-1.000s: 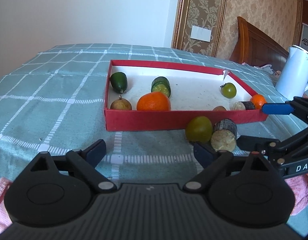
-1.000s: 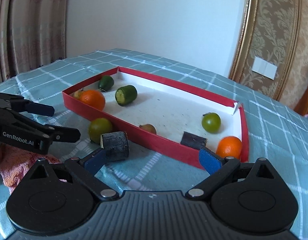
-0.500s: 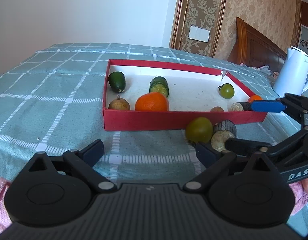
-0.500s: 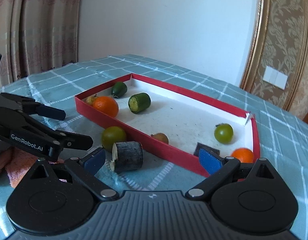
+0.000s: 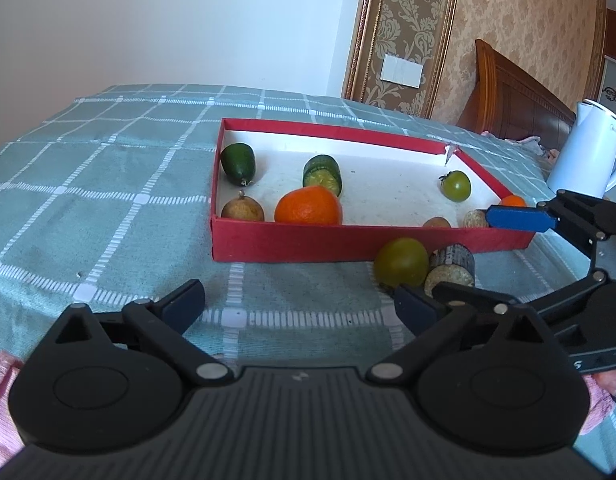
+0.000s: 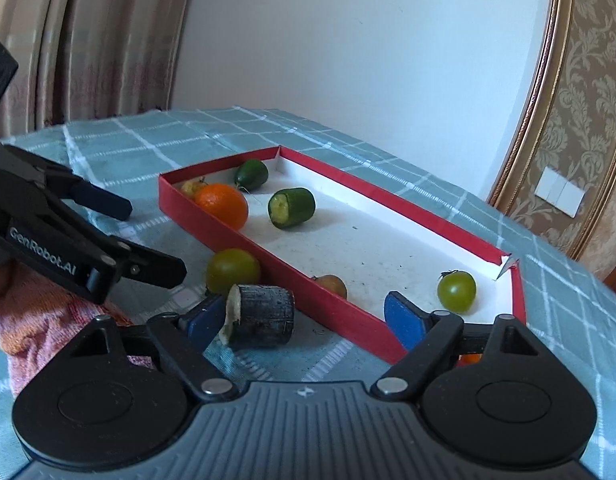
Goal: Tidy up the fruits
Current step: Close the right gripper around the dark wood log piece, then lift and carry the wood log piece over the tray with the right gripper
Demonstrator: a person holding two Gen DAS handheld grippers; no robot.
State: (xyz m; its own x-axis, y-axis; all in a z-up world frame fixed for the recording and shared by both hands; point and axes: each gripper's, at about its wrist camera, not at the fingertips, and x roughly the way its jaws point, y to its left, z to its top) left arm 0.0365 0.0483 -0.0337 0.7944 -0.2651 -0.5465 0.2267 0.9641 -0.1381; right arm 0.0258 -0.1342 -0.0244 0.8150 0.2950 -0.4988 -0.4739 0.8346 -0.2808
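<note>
Both grippers gape wide, empty — the right gripper (image 6: 304, 316) nearing a dark log (image 6: 262, 316) that could roll against the red tray (image 6: 347, 316).

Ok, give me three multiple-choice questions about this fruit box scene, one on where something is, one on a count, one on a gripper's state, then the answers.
1. Where does the dark cut cylinder lie?
A. Inside the red box
B. On the cloth outside the red box, beside the green fruit
C. On the kettle

2. How many orange fruits show in the left wrist view?
A. Two
B. None
C. Five

3. How is the right gripper?
A. Shut on a fruit
B. Shut and bare
C. Open

Answers: 1 B, it rests against the box's outer wall. 2 A, a large one and a small one. 3 C, its blue pads stand wide apart.
</note>
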